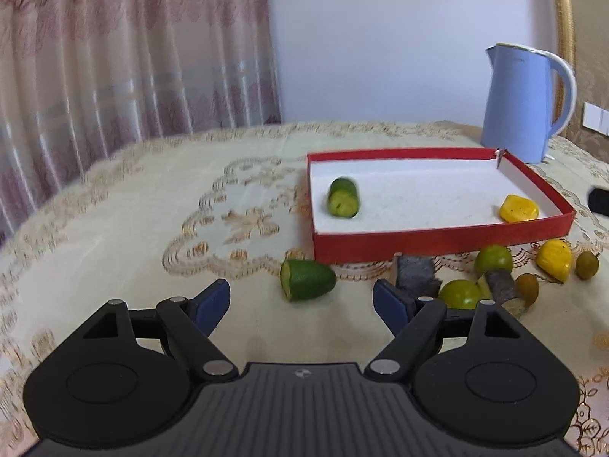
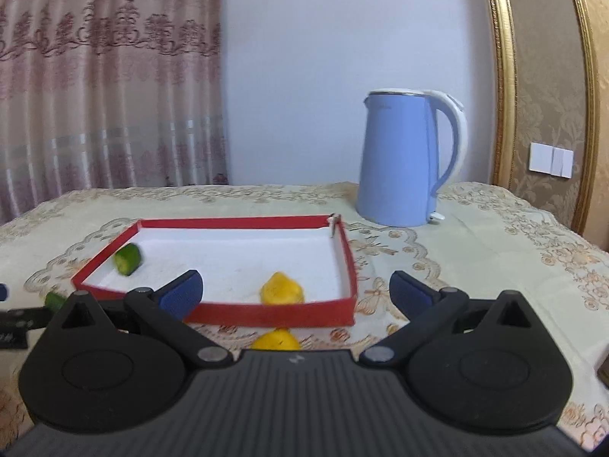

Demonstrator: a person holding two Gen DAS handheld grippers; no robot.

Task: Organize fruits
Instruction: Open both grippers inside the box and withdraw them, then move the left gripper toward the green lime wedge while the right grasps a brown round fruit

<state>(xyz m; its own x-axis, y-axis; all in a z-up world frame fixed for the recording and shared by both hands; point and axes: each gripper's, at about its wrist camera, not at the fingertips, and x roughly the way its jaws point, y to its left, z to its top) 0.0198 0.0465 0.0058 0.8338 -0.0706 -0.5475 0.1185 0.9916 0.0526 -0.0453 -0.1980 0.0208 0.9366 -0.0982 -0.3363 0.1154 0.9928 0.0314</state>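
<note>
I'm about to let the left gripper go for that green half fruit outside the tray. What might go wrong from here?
1. The green half has a rounded skin, so it may roll or squirt out when the open left gripper closes.
2. It lies close to the tray wall; a forward push could shove it against that wall.
3. The dark block sits by the right finger and might get bumped.

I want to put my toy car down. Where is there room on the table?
Bare tablecloth lies left of the red shallow box, toward the curtain. Inside the box, white floor is free between the green cucumber-like piece and the yellow fruit piece. It is crowded in front of the box's right end, where green round fruits cluster.
</note>
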